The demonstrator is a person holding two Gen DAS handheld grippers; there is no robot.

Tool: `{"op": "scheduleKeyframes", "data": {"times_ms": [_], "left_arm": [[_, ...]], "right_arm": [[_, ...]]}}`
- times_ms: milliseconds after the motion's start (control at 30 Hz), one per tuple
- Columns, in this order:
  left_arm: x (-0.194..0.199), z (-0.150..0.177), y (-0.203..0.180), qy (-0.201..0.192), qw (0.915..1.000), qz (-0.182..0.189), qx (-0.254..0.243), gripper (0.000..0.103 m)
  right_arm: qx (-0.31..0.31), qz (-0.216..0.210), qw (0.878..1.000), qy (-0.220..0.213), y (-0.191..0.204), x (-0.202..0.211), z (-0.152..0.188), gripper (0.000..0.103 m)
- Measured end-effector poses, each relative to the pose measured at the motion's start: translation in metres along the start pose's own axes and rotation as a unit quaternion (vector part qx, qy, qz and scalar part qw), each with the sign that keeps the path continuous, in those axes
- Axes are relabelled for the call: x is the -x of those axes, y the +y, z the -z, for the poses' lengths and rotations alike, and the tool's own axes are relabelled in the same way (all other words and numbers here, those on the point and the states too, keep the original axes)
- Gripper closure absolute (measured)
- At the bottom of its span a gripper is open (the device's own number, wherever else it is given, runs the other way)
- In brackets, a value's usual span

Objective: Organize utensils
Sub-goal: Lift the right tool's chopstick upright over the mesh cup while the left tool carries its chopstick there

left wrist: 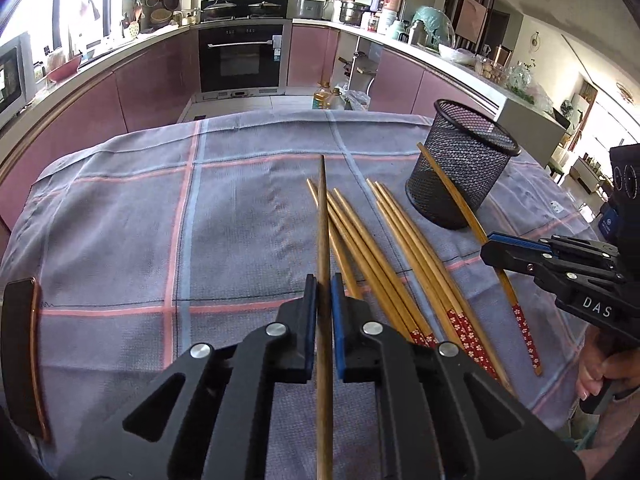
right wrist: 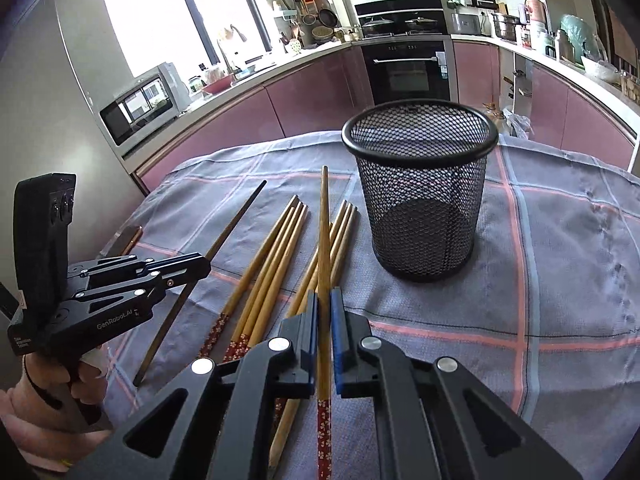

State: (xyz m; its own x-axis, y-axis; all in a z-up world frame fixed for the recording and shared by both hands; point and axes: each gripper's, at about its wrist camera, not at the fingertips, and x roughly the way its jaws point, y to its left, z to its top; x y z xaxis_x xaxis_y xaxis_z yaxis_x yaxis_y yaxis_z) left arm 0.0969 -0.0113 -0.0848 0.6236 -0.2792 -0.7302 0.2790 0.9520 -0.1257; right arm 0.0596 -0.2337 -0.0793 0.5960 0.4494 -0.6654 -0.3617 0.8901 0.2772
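In the left wrist view my left gripper (left wrist: 324, 292) is shut on a dark brown chopstick (left wrist: 322, 220), which points away over the table. My right gripper (left wrist: 490, 246) enters from the right, shut on a bamboo chopstick with a red flowered end (left wrist: 525, 334), raised beside the black mesh cup (left wrist: 464, 168). The right wrist view shows my right gripper (right wrist: 324, 300) clamped on that bamboo chopstick (right wrist: 324, 220), its tip left of the mesh cup (right wrist: 420, 200). There my left gripper (right wrist: 200, 264) holds the dark chopstick (right wrist: 236, 220). Several bamboo chopsticks (left wrist: 460, 324) (right wrist: 272, 252) lie loose on the cloth.
A blue-grey checked cloth (left wrist: 160, 220) (right wrist: 560, 260) covers the table. A flat black object with a copper edge (left wrist: 20, 352) (right wrist: 128, 236) lies at the left edge. A hand (left wrist: 596, 376) (right wrist: 24, 408) holds each gripper. Pink kitchen cabinets and an oven stand beyond the table's far edge.
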Motion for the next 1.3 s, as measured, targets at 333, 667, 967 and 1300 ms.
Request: {"op": "scheduleKeyframes", "data": {"times_ms": [333, 667, 967, 1300], "left_arm": [[0.063, -0.025, -0.002, -0.058, 0.9952, 0.079, -0.007, 0.095], [0.102, -0.063, -0.009, -0.125, 0.9844, 0.123, -0.002, 0.095], [0.110, -0.122, -0.047, -0.175, 0.9713, 0.158, -0.032, 0.095], [0.082, -0.166, -0.088, -0.172, 0.9703, 0.162, -0.052, 0.095]], "right_arm": [[0.003, -0.030, 0.997, -0.074, -0.002, 0.046, -0.019, 0.098], [0.015, -0.033, 0.990, -0.139, -0.009, 0.084, -0.048, 0.098], [0.026, -0.022, 0.983, -0.183, -0.019, 0.113, -0.090, 0.098], [0.028, 0.011, 0.981, -0.194, -0.042, 0.107, -0.118, 0.098]]}}
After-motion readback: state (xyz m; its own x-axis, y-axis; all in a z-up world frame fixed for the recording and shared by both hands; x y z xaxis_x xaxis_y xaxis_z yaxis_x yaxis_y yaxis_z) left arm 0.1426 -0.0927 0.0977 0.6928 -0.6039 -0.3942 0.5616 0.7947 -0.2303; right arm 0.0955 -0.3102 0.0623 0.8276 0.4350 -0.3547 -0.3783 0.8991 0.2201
